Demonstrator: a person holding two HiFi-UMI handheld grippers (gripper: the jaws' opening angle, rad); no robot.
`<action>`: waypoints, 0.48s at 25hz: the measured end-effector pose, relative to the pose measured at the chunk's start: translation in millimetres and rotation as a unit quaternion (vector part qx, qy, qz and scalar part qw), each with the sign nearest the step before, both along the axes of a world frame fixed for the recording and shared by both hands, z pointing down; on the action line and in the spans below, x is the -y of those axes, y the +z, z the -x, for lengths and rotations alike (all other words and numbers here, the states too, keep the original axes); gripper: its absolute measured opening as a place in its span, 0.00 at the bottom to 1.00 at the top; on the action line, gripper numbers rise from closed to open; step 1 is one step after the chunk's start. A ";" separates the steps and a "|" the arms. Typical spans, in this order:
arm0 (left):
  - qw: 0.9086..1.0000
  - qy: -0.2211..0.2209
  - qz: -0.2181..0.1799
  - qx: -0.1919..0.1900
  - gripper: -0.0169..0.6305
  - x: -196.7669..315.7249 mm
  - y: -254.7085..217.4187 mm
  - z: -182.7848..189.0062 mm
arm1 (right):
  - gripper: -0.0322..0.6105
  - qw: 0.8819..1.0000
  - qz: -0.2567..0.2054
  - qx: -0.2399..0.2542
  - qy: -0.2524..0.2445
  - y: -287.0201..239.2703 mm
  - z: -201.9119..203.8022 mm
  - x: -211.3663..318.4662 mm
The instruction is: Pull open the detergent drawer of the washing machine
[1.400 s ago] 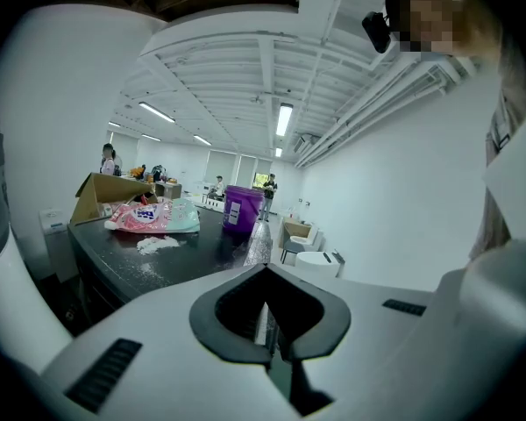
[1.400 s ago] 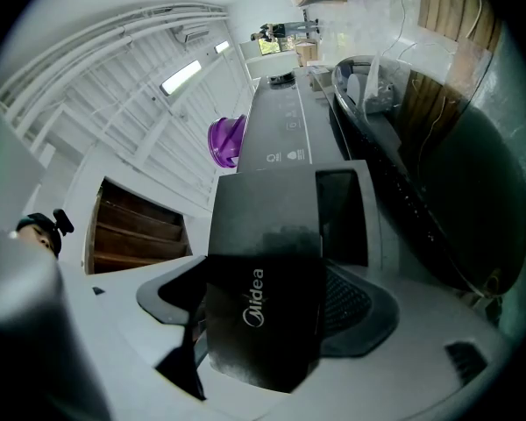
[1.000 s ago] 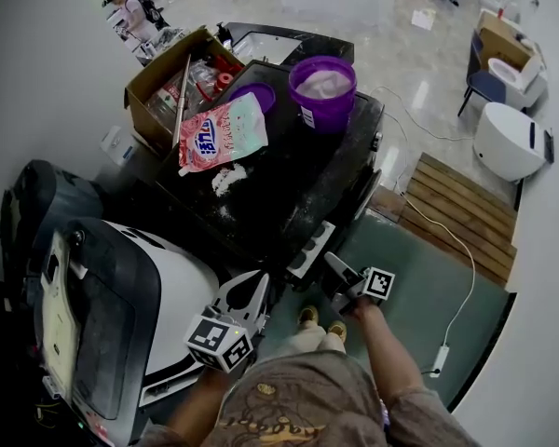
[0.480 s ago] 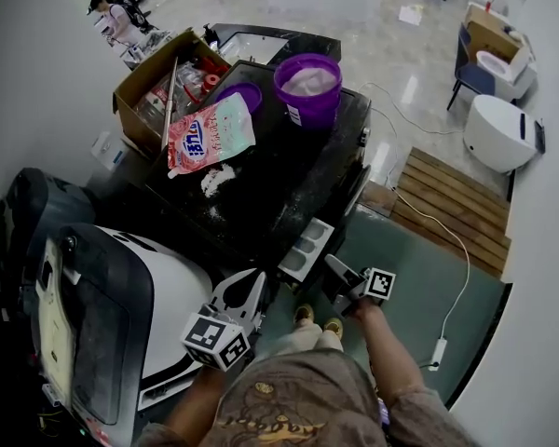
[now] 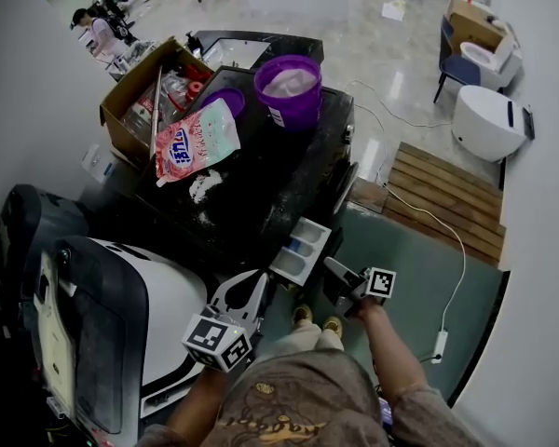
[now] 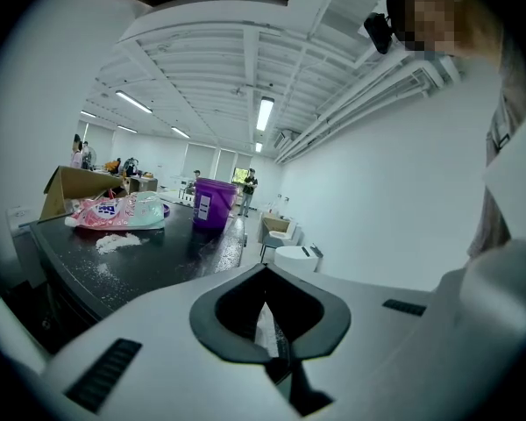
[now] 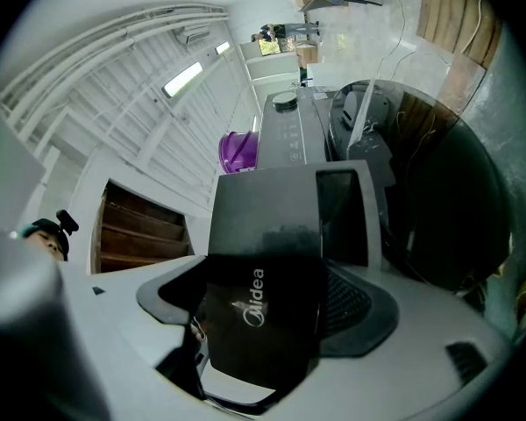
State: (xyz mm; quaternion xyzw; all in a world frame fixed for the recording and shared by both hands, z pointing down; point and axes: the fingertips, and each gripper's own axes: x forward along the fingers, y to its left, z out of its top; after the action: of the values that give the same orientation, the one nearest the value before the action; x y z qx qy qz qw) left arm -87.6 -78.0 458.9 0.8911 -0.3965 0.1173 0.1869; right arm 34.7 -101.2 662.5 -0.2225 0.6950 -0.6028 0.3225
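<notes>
The black washing machine (image 5: 261, 194) stands in front of me in the head view. Its detergent drawer (image 5: 301, 250) sticks out of the front corner, pale compartments showing. My right gripper (image 5: 335, 279) is shut on the drawer's black front panel (image 7: 263, 305), which fills the space between the jaws in the right gripper view and carries a white logo. My left gripper (image 5: 256, 291) hangs just left of the drawer, apart from it, with its jaws shut and nothing held. In the left gripper view the left gripper (image 6: 267, 314) points along the machine's dusty black top (image 6: 140, 261).
On the machine's top stand a purple bucket (image 5: 288, 89), a pink detergent bag (image 5: 188, 142) and spilled white powder (image 5: 202, 186). A cardboard box (image 5: 130, 110) sits behind. A white-and-black appliance (image 5: 121, 324) is at my left, a wooden pallet (image 5: 447, 203) and a cable (image 5: 438, 343) at my right.
The drawer has slid further out of the machine, and more of its compartments show. My right gripper has kept hold of its front. The left gripper has barely shifted.
</notes>
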 end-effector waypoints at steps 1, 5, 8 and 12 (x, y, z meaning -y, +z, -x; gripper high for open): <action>1.000 0.003 0.000 0.001 0.06 -0.3 0.2 -1.1 | 0.66 1.000 0.001 0.000 -0.001 -0.2 -1.1 -1.0; 1.000 0.006 0.002 0.004 0.06 -2.1 2.0 -2.1 | 0.66 1.000 -0.005 0.001 -0.001 -3.5 -5.8 -4.9; 1.000 0.009 0.001 0.004 0.06 -2.4 1.6 -2.9 | 0.66 1.000 -0.002 0.000 0.001 -3.4 -9.4 -7.5; 1.000 0.009 0.002 0.001 0.06 -1.6 2.1 -2.4 | 0.66 1.000 0.000 0.000 -0.002 -4.9 -12.3 -10.2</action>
State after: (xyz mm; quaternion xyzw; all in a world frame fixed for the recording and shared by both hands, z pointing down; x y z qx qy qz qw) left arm -85.2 -76.3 461.0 0.8942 -0.3883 0.1206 0.1873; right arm 47.0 -91.0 657.5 -0.2213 0.6951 -0.6036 0.3217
